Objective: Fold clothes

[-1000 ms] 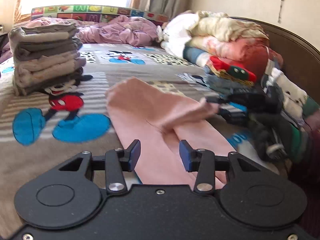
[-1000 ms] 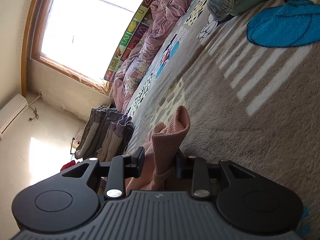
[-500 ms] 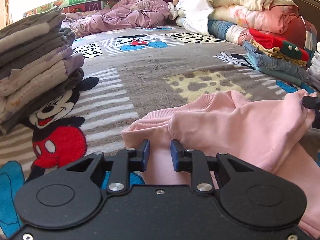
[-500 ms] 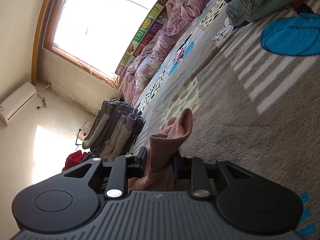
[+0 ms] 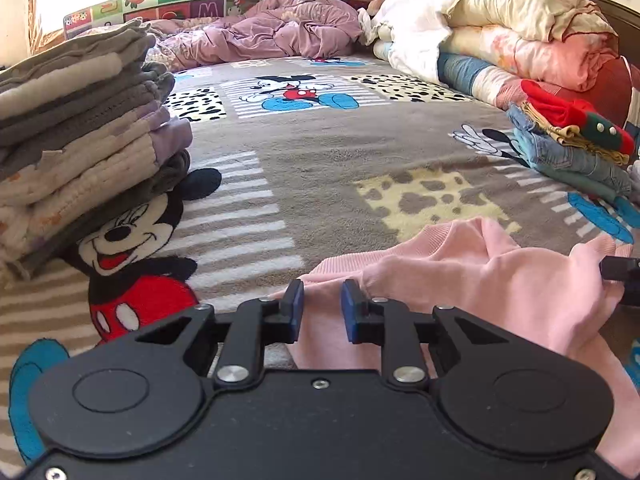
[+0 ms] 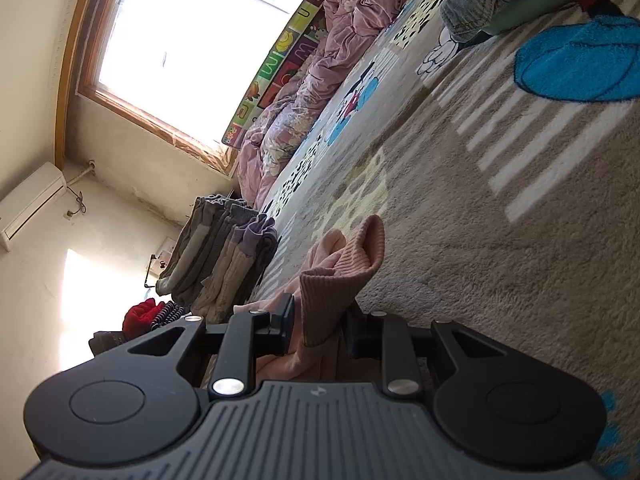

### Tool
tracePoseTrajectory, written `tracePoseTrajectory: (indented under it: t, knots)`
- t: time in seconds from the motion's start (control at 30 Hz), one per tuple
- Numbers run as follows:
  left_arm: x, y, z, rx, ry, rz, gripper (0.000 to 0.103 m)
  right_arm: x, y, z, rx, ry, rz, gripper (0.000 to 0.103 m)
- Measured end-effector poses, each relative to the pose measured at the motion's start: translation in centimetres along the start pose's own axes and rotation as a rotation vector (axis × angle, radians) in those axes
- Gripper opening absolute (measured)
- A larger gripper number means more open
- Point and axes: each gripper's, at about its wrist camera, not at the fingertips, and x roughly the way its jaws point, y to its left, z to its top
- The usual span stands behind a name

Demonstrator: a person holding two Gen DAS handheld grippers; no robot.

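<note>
A pink sweatshirt [image 5: 460, 280] lies partly folded on the Mickey Mouse blanket [image 5: 320, 160]. My left gripper [image 5: 321, 312] sits over its near left edge, blue pads a little apart with pink cloth between them. My right gripper [image 6: 318, 320] is rolled sideways and shut on the sweatshirt's ribbed cuff [image 6: 344, 276]. The tip of the right gripper [image 5: 618, 276] shows at the far right of the left wrist view, holding the cloth.
A stack of folded grey and beige clothes [image 5: 80, 140] stands at the left, also in the right wrist view [image 6: 224, 260]. Piled quilts [image 5: 500, 40] and folded jeans with a red item [image 5: 572, 140] lie at the right. A purple duvet [image 5: 280, 32] lies at the back.
My left gripper moved down onto the sweatshirt's near edge and its pads narrowed from wide open. The right gripper kept its hold on the cuff, shifting slightly.
</note>
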Motion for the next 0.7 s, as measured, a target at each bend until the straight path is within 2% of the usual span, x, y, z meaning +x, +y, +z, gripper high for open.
tracePoseTrajectory:
  t: [0.07,0.13,0.23,0.3,0.43,0.5,0.7]
  knots:
    - [0.0,1.3,0.0,-0.012,-0.004,0.030,0.021,0.2,0.0,-0.1,-0.001,0.006,-0.006,0.028]
    - [-0.6,2.7,0.1,-0.019,-0.018,0.025,0.021,0.2,-0.2,0.0,0.009,0.005,-0.008,0.028]
    - [-1.6,3.3,0.1,0.048,-0.056,-0.037,0.021,0.1,-0.3,0.1,0.019,-0.002,0.001,0.028]
    - [-1.5,3.1,0.2,0.054,-0.074,-0.057,0.021,0.0,-0.3,0.2,0.021,-0.009,0.009,0.028]
    - [-0.4,1.1,-0.2,0.090,-0.067,-0.146,0.021,-0.1,0.0,0.3,0.002,-0.023,0.015,0.028]
    - [1.7,-0.1,-0.9,0.145,0.017,-0.046,0.021,-0.1,0.1,0.2,-0.008,-0.027,0.007,0.028]
    - [-0.9,0.2,0.1,0.081,-0.079,-0.112,0.021,-0.9,0.1,0.1,-0.001,-0.077,-0.038,0.030]
